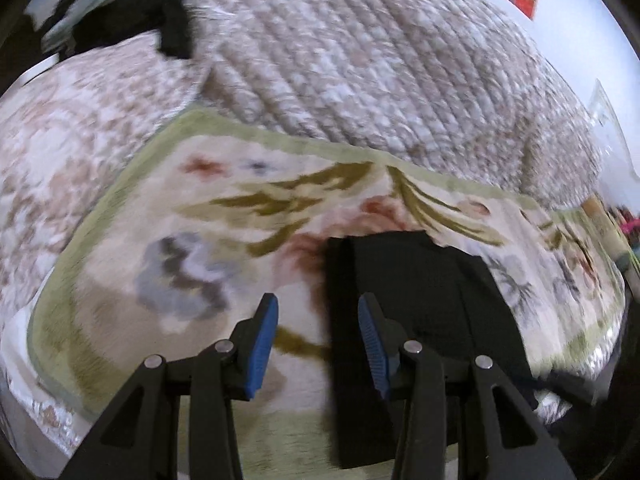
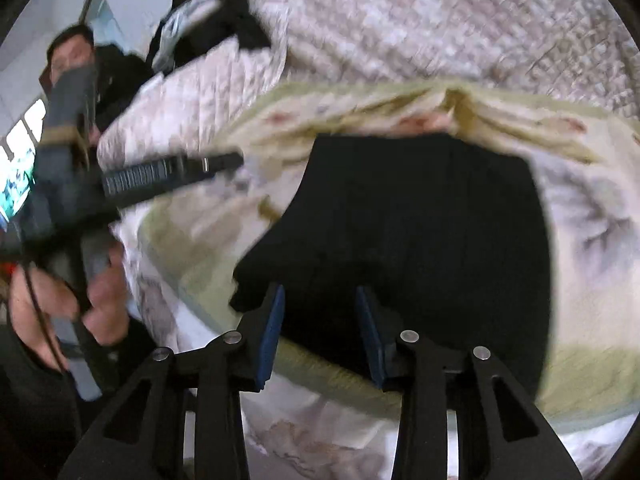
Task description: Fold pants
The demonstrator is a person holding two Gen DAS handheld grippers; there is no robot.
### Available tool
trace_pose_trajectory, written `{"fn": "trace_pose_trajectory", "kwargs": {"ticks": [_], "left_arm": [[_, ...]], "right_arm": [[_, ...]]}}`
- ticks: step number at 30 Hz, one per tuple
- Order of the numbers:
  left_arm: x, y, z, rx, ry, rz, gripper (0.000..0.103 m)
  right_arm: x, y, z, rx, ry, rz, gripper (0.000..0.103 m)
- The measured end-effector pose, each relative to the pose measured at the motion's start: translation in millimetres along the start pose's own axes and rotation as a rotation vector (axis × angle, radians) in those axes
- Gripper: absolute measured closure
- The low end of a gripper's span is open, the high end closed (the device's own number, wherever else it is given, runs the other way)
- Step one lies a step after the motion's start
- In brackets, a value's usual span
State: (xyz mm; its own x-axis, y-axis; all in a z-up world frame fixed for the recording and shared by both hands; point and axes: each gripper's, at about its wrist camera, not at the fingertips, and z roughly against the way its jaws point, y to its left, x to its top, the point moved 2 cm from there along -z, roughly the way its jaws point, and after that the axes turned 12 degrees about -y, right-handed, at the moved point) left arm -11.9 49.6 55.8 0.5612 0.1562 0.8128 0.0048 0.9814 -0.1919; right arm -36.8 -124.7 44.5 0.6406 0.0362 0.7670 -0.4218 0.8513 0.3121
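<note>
Lower centre, both tongs, left [image 1: 318, 344] and right [image 2: 320, 336], gape empty over pants [image 2: 420, 232]; we risk pinching the blanket [image 1: 180, 240] underneath.

Bed [image 1: 60, 168] covered by a quilted beige-and-white spread [image 1: 360, 60]. On top of the spread lies a floral blanket [image 1: 192, 248] with a pale green border, cream middle, olive leaves, pink and grey flowers. Black pants [image 2: 420, 220] lie folded flat directly on the floral blanket, toward its near edge. A pile of dark and light clothes [image 1: 120, 16] sits on the bed at the far side, blurred.
</note>
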Motion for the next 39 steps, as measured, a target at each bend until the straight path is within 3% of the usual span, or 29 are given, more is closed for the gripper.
{"fn": "trace_pose_trajectory", "kwargs": {"ticks": [6,7,9,11,13,17,21,27,30,35,37,39], "left_arm": [[22,-35,-30,-0.094,0.036,-0.112,0.059],[25,-39,-38,-0.108,0.042,-0.123,0.059],[28,-46,-60,-0.138,0.071,-0.128,0.061],[21,-47,-85,-0.138,0.111,-0.125,0.071],[5,-42,-109,-0.123,0.171,-0.117,0.072],[2,-38,-107,-0.141,0.136,-0.103,0.069],[2,-36,-105,-0.135,0.124,-0.098,0.069],[5,-29,-86,-0.063,0.112,-0.113,0.069],[0,-30,-67,-0.052,0.092,-0.129,0.069],[-14,-37,-26,-0.035,0.02,-0.162,0.07],[-27,-38,-9,-0.037,-0.008,-0.159,0.074],[-45,-36,-2,-0.042,0.015,-0.149,0.081]], "right_arm": [[50,-66,-19,-0.138,0.003,0.022,0.067],[55,-74,-27,-0.144,0.018,0.01,0.078],[66,-88,-47,-0.161,0.062,-0.008,0.087],[70,-100,-64,-0.165,0.096,-0.02,0.088],[65,-114,-88,-0.204,0.156,-0.005,0.093],[65,-144,-94,-0.204,0.127,-0.106,0.103],[65,-138,-91,-0.218,0.1,-0.067,0.102],[69,-128,-64,-0.224,0.035,-0.068,0.088],[65,-114,-46,-0.213,0.007,-0.025,0.088],[43,-86,-17,-0.179,-0.025,-0.022,0.088],[26,-71,-2,-0.195,-0.052,-0.001,0.088],[6,-60,6,-0.221,-0.064,0.028,0.088]]}}
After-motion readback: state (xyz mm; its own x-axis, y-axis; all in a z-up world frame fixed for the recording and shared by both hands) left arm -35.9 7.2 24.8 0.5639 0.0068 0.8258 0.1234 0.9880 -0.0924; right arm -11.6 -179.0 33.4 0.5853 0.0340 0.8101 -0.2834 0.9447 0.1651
